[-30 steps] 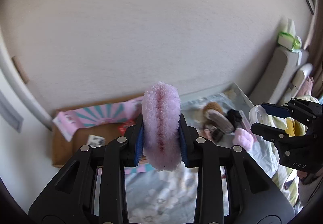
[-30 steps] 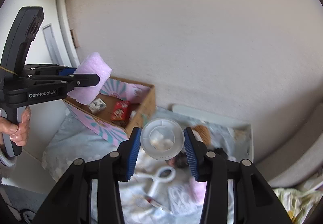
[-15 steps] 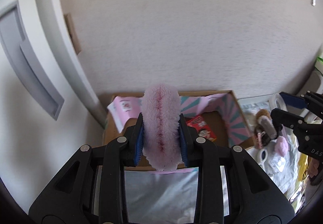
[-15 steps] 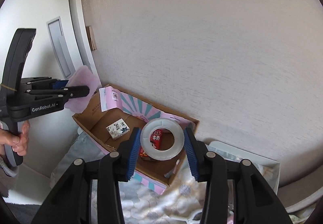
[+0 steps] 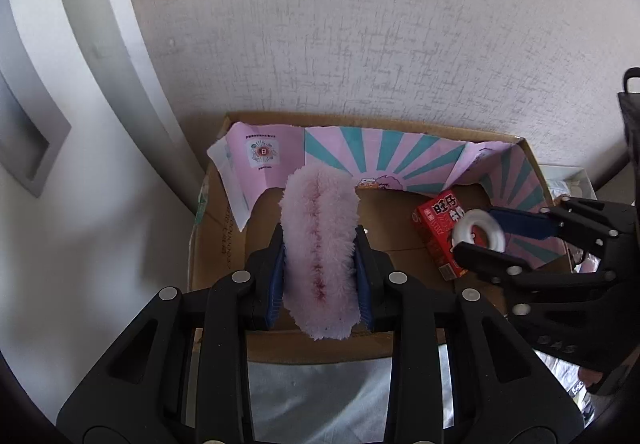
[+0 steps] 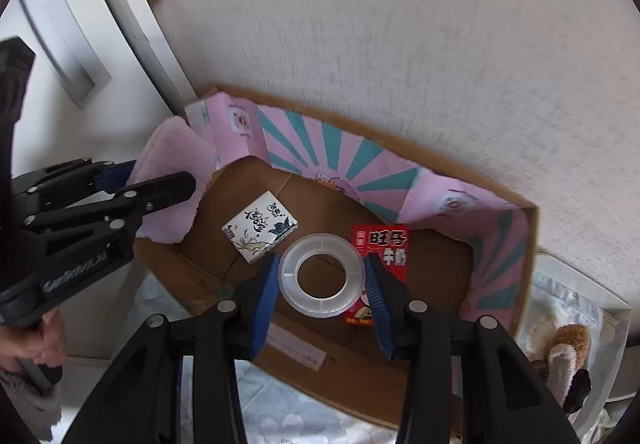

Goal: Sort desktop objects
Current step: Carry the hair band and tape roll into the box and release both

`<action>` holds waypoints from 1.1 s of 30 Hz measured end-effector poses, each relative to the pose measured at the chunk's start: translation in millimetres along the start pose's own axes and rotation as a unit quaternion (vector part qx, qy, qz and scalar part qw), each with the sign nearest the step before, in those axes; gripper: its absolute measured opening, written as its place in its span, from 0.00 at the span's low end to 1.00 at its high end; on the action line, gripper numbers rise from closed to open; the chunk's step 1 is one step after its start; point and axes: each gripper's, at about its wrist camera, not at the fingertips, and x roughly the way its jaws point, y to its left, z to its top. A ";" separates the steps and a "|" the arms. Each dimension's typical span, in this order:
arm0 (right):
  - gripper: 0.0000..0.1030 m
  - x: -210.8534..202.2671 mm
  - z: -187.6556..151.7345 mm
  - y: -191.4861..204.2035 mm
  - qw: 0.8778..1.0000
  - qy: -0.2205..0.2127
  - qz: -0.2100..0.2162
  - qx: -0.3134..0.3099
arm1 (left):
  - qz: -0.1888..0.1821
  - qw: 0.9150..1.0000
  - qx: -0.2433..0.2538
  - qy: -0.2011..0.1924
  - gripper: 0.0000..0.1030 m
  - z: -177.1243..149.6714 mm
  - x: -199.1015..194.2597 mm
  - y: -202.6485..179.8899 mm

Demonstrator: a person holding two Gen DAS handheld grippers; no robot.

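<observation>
The left gripper (image 5: pixel 320 276) pinches a fluffy pink puff (image 5: pixel 319 252) between its blue pads, above the left part of the open cardboard box (image 6: pixel 192 280). From the left wrist view the puff hides the white patterned carton (image 6: pixel 260 230); it shows only in the right wrist view, lying flat on the box floor.

The right gripper (image 6: pixel 322 278) clamps a clear tape roll (image 6: pixel 322 276) over the middle of the box. The roll covers part of the red carton (image 6: pixel 382 248) below (its lower print is hard to read). At the right edge, a tray (image 6: pixel 612 308) with fuzzy items is cut off.
</observation>
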 end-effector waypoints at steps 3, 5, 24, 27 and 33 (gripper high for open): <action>0.39 19.5 1.3 2.5 1.000 0.014 -0.001 0.010 | 0.003 1.000 0.010 0.004 0.26 0.6 7.1 -2.7; 0.39 24.8 0.1 2.3 1.000 0.016 0.002 0.017 | 0.004 1.000 0.014 0.004 0.26 1.3 10.9 -2.6; 0.77 45.3 3.4 36.9 0.999 0.008 -0.034 -0.025 | -0.021 1.000 -0.022 -0.001 0.99 16.2 12.2 5.7; 0.77 44.2 2.2 45.9 0.999 0.002 -0.038 -0.036 | -0.010 1.000 -0.017 -0.005 0.99 21.3 12.9 2.5; 0.77 47.8 -2.9 61.5 0.997 -0.005 -0.060 -0.046 | 0.013 1.000 0.009 -0.025 0.99 22.9 -1.3 -10.4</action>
